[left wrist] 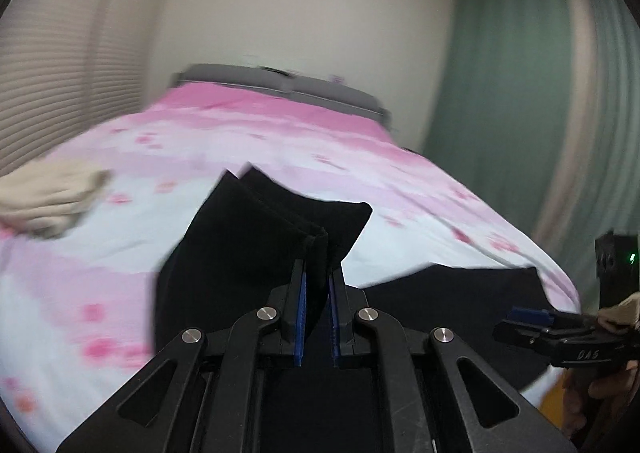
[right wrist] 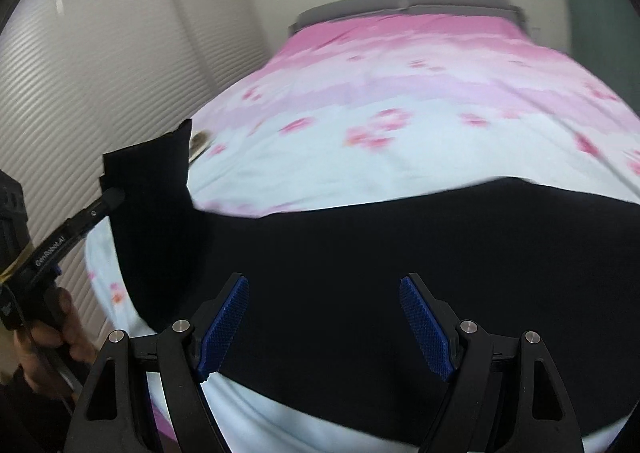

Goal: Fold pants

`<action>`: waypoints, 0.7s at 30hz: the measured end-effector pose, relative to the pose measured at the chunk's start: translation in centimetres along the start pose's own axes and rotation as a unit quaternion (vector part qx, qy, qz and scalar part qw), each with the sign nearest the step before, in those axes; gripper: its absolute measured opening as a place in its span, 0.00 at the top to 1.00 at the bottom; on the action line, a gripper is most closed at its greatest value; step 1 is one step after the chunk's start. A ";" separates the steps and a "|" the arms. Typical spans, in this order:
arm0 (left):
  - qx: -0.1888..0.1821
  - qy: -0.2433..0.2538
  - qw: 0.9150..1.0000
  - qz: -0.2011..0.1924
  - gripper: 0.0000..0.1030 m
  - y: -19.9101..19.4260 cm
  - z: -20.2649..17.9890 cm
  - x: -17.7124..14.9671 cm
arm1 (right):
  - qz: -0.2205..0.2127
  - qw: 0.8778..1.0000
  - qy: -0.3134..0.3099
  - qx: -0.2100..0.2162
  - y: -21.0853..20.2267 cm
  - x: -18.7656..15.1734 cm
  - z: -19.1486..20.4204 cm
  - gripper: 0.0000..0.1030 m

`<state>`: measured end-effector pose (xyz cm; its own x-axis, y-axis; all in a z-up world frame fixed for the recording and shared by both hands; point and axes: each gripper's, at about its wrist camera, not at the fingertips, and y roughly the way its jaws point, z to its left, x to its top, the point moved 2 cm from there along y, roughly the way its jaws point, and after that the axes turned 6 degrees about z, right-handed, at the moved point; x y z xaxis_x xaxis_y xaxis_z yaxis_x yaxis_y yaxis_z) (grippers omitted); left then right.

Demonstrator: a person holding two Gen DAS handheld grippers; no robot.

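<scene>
A beige cloth [left wrist: 52, 197] lies on the pink floral bedspread [left wrist: 280, 141] (green curtain [left wrist: 500, 93] beyond).

Left tongs [left wrist: 317, 273] clamped on a folded edge of the black pants [left wrist: 248, 241], fabric raised off the pink-and-white bed [left wrist: 240, 141]. Right tongs [left wrist: 528, 319] enter at the right edge, near the pants. Beige cloth [left wrist: 52, 201] lies at far left. Green curtain [left wrist: 508, 93] behind.
</scene>
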<state>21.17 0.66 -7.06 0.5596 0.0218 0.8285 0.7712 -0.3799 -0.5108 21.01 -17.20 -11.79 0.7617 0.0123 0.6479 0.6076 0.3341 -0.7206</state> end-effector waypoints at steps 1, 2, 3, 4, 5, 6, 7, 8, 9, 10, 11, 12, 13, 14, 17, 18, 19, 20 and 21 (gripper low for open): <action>-0.025 0.012 1.000 0.014 0.90 1.7 -2.6 -0.1 | -0.006 1.000 0.013 -0.009 -1.4 -0.3 -1.9 0.23; -0.036 0.019 0.999 0.022 0.90 2.6 -4.3 -0.3 | -0.012 0.999 0.027 -0.018 -2.7 -0.7 -3.8 0.23; -0.053 0.027 0.998 0.034 0.90 4.1 -6.6 -0.7 | -0.016 0.999 0.038 -0.026 -3.6 -1.1 -5.4 0.23; -0.069 0.035 0.996 0.049 0.90 5.5 -8.8 -1.2 | -0.019 0.998 0.048 -0.033 -4.3 -1.4 -6.6 0.23; -0.082 0.041 0.994 0.062 0.90 6.4 -10.8 -1.9 | -0.022 0.997 0.061 -0.041 -5.2 -2.0 -8.4 0.23; -0.094 0.048 0.992 0.075 0.90 7.4 -12.4 -2.6 | -0.023 0.996 0.070 -0.045 -5.7 -2.3 -9.4 0.23; -0.105 0.060 0.989 0.090 0.90 8.5 -14.4 -3.6 | -0.023 0.995 0.082 -0.051 -6.3 -3.0 -11.0 0.23; -0.108 0.071 0.986 0.102 0.90 9.2 -16.1 -4.6 | -0.021 0.994 0.095 -0.056 -6.7 -3.6 -12.5 0.23; -0.108 0.081 0.984 0.115 0.90 10.0 -17.4 -5.7 | -0.019 0.993 0.106 -0.058 -7.0 -3.9 -13.9 0.23; -0.111 0.091 0.980 0.135 0.90 11.0 -18.7 -6.9 | -0.016 0.992 0.114 -0.059 -7.0 -4.4 -14.7 0.23; -0.112 0.096 0.978 0.149 0.90 11.3 -19.4 -7.8 | -0.011 0.990 0.126 -0.058 -6.9 -4.9 -15.8 0.23; -0.110 0.102 0.974 0.170 0.89 12.0 -20.1 -9.1 | -0.007 0.989 0.136 -0.055 -6.8 -5.3 -16.5 0.23; -0.108 0.106 0.970 0.190 0.88 12.6 -20.6 -10.2 | -0.003 0.989 0.142 -0.051 -6.7 -5.7 -17.0 0.23; -0.103 0.106 0.967 0.206 0.87 13.0 -20.8 -11.2 | 0.003 0.988 0.148 -0.045 -6.4 -6.0 -17.5 0.23; -0.099 0.099 0.965 0.222 0.73 13.0 -21.0 -12.4 | 0.020 0.988 0.147 -0.031 -5.6 -6.6 -17.7 0.23; -0.099 0.098 0.966 0.219 0.61 12.8 -21.1 -12.5 | 0.024 0.989 0.143 -0.027 -5.3 -6.6 -17.5 0.23; -0.096 0.097 0.967 0.213 0.47 12.2 -20.9 -12.3 | 0.027 0.990 0.136 -0.024 -5.0 -6.3 -17.2 0.23; -0.092 0.095 0.970 0.205 0.42 11.5 -20.6 -11.9 | 0.027 0.991 0.131 -0.022 -4.9 -6.2 -17.1 0.23; -0.090 0.092 0.972 0.198 0.38 10.7 -20.2 -11.4 | 0.027 0.991 0.128 -0.019 -5.2 -6.3 -16.9 0.23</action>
<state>16.93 -22.36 -17.34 0.7254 -0.3177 0.6106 0.4318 -0.4808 -0.7632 16.87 -34.94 -16.32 0.8223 -0.2125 0.5280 0.5691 0.3033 -0.7643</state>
